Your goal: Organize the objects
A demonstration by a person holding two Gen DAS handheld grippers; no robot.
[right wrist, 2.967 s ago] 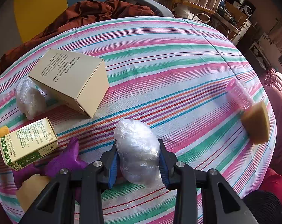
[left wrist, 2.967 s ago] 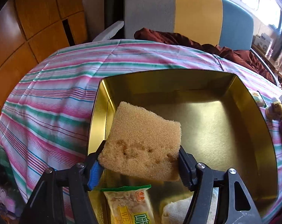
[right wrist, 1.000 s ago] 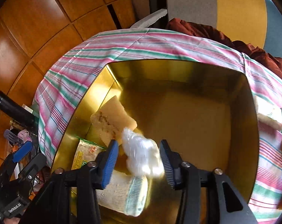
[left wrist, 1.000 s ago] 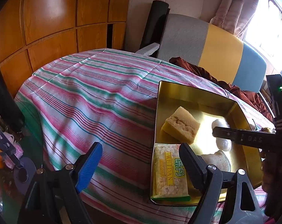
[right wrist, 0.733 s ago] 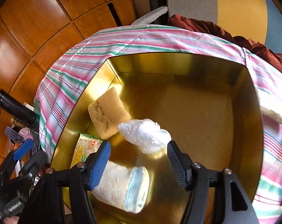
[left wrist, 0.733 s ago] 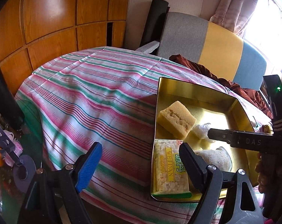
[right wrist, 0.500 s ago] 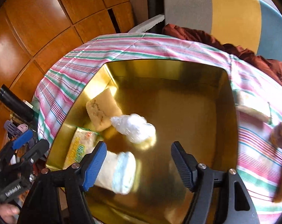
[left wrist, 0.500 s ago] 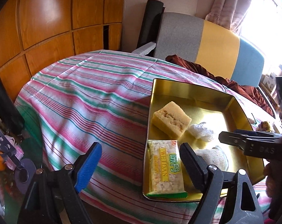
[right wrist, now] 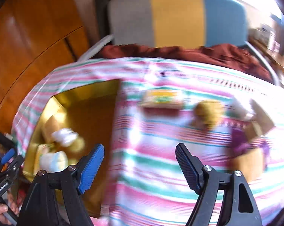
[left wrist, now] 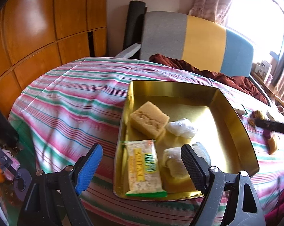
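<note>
Striped cloth covers the counter (left wrist: 70, 101); the gold tray (left wrist: 234, 116) holds sponge, snack packet and plastic bundle (left wrist: 181, 128). Left tongs (left wrist: 140, 166) gape empty; right tongs (right wrist: 140, 164), empty, are opening. Next: fetching another loose item.

Probably a home: striped tablecloth (left wrist: 70, 101), wooden cupboards (left wrist: 38, 28), curtained window (left wrist: 254, 9).

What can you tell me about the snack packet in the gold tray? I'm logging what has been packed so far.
The snack packet is a flat, clear plastic wrapper showing pale, crumbly contents, with a yellow band printed "WEIDAN", a green label patch and green sealed ends. It looks unopened and lies face up, lengthwise in the near left corner of the gold tray, close along the left wall. The sponge sits just beyond it, the rolled white cloth beside it.
</note>
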